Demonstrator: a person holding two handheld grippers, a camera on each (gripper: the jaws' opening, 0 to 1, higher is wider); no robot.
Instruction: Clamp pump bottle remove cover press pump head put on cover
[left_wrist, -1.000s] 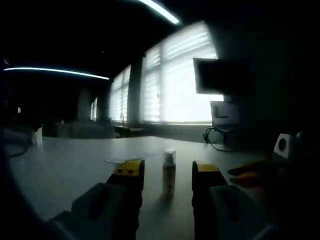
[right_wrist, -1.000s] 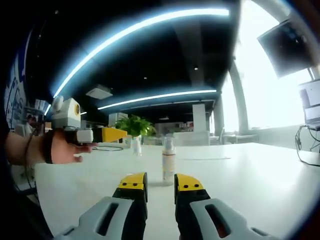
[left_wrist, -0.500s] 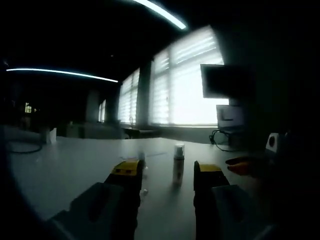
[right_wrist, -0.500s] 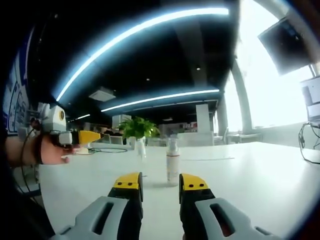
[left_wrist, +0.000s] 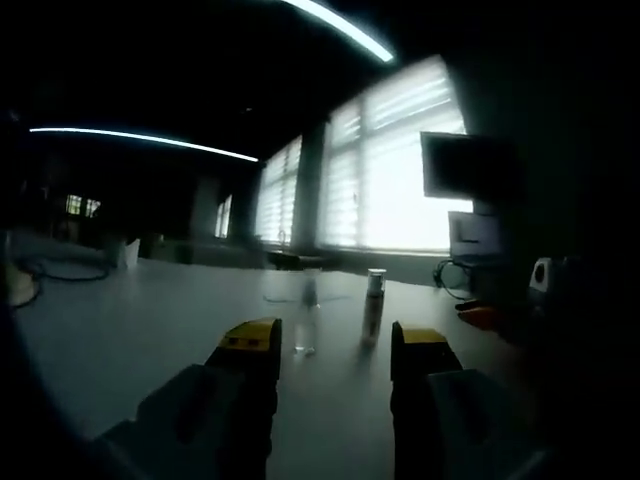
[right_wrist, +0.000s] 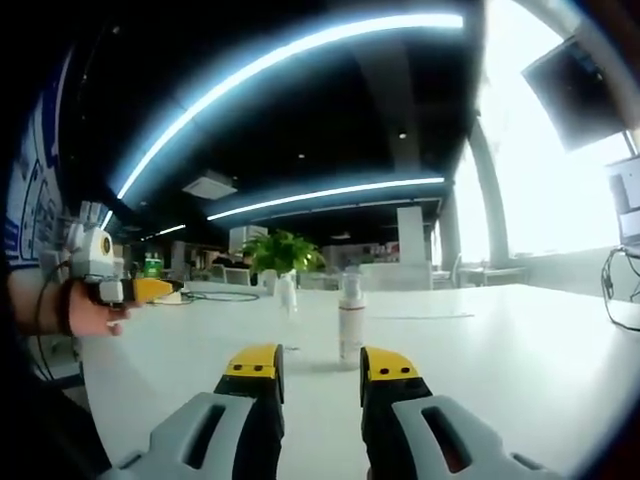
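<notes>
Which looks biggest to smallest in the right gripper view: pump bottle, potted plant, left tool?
1. Potted plant, widest spread, though it stands far back, so its true size is unsure.
2. Left tool and pump bottle look much alike in extent: the tool long and low, the bottle tall and narrow. No firm ranking between them.

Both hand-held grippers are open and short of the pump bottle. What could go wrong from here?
The pump bottle is tall, slim and stands free on the white table, so a jaw nudge could topple it. A second clear bottle stands near it. The left gripper view is dark, which makes aiming the left hand-held gripper harder.
</notes>
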